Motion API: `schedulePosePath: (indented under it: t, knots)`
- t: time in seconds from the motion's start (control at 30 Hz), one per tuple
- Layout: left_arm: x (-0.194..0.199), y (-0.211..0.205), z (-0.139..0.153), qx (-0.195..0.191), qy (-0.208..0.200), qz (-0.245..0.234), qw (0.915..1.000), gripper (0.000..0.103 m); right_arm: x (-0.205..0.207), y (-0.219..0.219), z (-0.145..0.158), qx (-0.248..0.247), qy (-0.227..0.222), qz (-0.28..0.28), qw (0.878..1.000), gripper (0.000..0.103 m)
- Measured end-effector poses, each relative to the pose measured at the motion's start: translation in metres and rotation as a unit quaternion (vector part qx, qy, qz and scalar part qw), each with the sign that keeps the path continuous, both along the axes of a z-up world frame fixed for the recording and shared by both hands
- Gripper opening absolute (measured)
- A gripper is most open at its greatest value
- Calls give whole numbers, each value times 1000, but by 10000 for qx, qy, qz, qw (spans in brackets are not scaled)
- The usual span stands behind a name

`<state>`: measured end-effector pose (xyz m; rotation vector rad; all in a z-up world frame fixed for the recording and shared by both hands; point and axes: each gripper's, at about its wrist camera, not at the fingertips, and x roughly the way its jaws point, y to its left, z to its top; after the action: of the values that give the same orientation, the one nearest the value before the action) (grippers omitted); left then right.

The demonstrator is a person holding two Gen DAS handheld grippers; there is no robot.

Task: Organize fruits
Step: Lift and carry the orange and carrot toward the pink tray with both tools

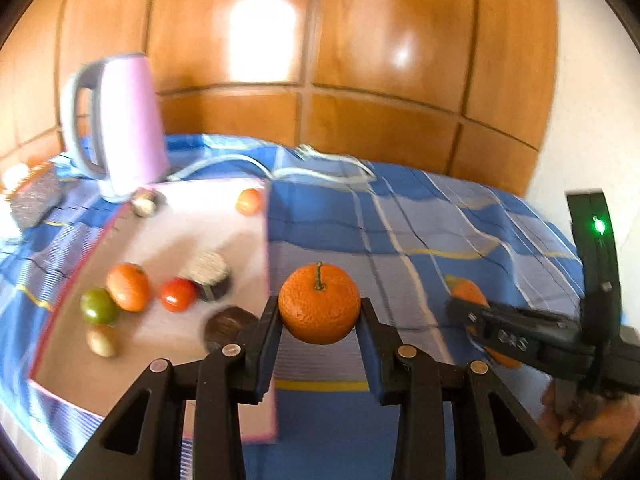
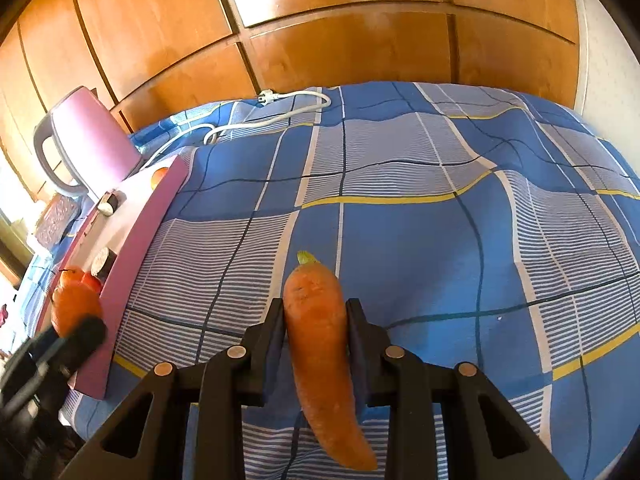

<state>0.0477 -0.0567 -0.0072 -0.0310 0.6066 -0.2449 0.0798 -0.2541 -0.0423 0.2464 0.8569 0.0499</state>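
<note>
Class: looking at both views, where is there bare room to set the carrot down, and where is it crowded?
Free: the blue checked cloth between the pink tray and the right wall, this side of the white cord. Crowded: the tray's near end, with tomatoes and other produce; the kettle borders its far corner.

Blurred pale lettering, perhaps "DAS", on the side of the right claw (image 1: pixel 466 312).

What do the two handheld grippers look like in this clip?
Both are matte black plastic. The left gripper has blue finger pads and coppery round pivot pins. The right gripper carries pale lettering, too blurred to read, and a black curved bracket with a green light.
</note>
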Motion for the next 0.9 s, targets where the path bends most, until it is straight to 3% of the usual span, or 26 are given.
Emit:
schedulePosePath:
  t: [0.2, 0.53, 0.9]
  knots:
    - [8, 26, 7, 3, -232, 660, 9975, 37, 0, 9, 0, -116, -16, 164, 9998, 30]
    - [41, 75, -10, -488, 219, 1642, 9850, 37, 0, 35, -4, -405, -19, 575, 9975, 30]
    - [46, 81, -19, -758, 524, 1618, 9825, 37, 0, 41, -5, -401, -42, 685, 9968, 30]
